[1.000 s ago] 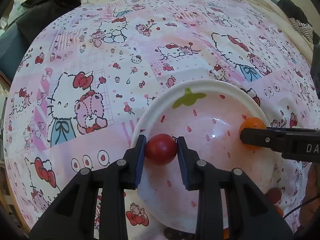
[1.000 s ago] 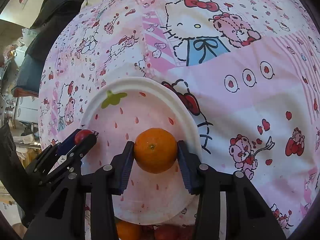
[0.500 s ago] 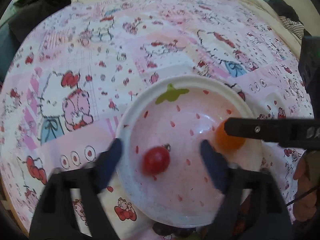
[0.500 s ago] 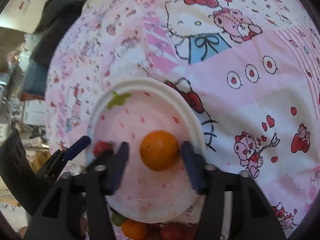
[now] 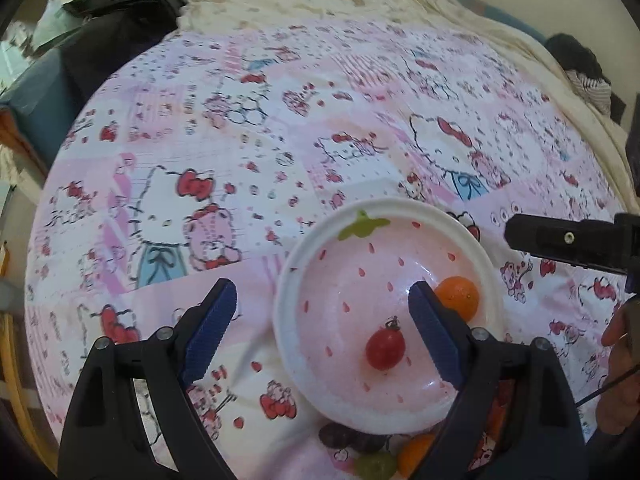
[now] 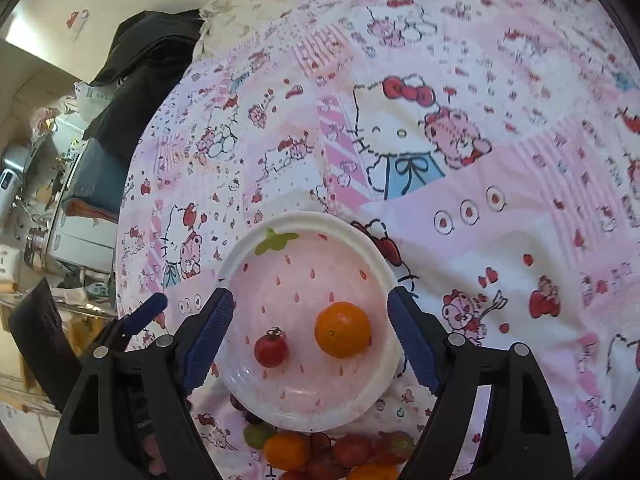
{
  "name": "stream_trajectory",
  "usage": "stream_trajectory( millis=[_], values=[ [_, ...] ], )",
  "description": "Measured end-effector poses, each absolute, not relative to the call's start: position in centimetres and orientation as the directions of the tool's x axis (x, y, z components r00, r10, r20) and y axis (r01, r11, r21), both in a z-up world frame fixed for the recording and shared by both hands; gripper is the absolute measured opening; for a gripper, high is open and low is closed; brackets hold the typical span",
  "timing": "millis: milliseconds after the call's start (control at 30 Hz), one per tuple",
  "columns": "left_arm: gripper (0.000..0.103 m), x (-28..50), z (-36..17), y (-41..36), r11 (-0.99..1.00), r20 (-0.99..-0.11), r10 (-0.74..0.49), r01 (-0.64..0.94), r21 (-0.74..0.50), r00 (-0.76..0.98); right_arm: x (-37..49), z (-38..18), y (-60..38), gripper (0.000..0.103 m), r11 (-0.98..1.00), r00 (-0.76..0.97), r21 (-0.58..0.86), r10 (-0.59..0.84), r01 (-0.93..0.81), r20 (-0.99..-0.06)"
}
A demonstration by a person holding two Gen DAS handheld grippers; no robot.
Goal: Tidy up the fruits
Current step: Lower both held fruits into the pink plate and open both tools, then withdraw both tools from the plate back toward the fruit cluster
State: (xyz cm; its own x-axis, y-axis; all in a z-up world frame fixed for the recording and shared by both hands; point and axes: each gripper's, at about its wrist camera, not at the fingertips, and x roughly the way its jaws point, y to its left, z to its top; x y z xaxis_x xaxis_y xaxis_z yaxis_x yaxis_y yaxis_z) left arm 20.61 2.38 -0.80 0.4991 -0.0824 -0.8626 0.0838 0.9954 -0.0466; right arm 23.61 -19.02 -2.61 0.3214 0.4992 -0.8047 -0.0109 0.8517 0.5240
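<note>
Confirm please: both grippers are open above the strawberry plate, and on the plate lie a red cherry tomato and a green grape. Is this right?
Not quite. Beside the cherry tomato on the plate lies a small orange, not a green grape; the right wrist view shows it clearly. The rest holds: the left gripper and right gripper have just opened and hold nothing.

Probably home (cartoon bedsheet (image 6: 460, 200))
</note>
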Motion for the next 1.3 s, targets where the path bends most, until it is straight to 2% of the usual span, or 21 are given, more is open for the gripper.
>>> stream_trajectory(
  millis=[133,367,533,600,833,967,1300],
  values=[
    [0.086,19.6,0.8,3.0,0.996,-0.841,-0.082,0.072,-0.051,0.535,22.6,-0.9,-19.5,0.095,0.87,0.393,0.493,0.459,-0.018,-0.797],
    [0.086,17.5,3.1,4.3,0.998,-0.809,-0.056,0.039,-0.041,0.585,20.6,2.0,-19.9,0.097,0.89,0.462,0.455,0.415,-0.029,-0.783],
    [0.086,15.7,4.4,5.3,0.991,-0.793,-0.129,0.047,-0.126,0.596,18.8,3.5,-20.6,0.1,0.881,0.499,0.472,0.423,-0.03,-0.757],
    [0.087,15.0,4.8,5.6,0.991,-0.79,-0.124,0.034,-0.129,0.6,18.1,4.0,-20.8,0.102,0.874,0.519,0.485,0.431,-0.037,-0.738],
    [0.088,12.2,6.0,6.8,0.991,-0.783,-0.093,-0.015,-0.13,0.615,15.3,4.7,-22.5,0.102,0.85,0.538,0.526,0.45,-0.016,-0.712],
    [0.088,10.5,6.3,6.9,0.995,-0.776,-0.039,-0.047,-0.087,0.629,13.5,4.7,-23.5,0.102,0.85,0.539,0.527,0.444,-0.001,-0.716],
    [0.088,7.2,5.8,5.3,0.998,-0.788,-0.037,-0.016,-0.059,0.614,9.1,4.4,-24.1,0.102,0.866,0.512,0.5,0.438,-0.019,-0.739]
  ],
)
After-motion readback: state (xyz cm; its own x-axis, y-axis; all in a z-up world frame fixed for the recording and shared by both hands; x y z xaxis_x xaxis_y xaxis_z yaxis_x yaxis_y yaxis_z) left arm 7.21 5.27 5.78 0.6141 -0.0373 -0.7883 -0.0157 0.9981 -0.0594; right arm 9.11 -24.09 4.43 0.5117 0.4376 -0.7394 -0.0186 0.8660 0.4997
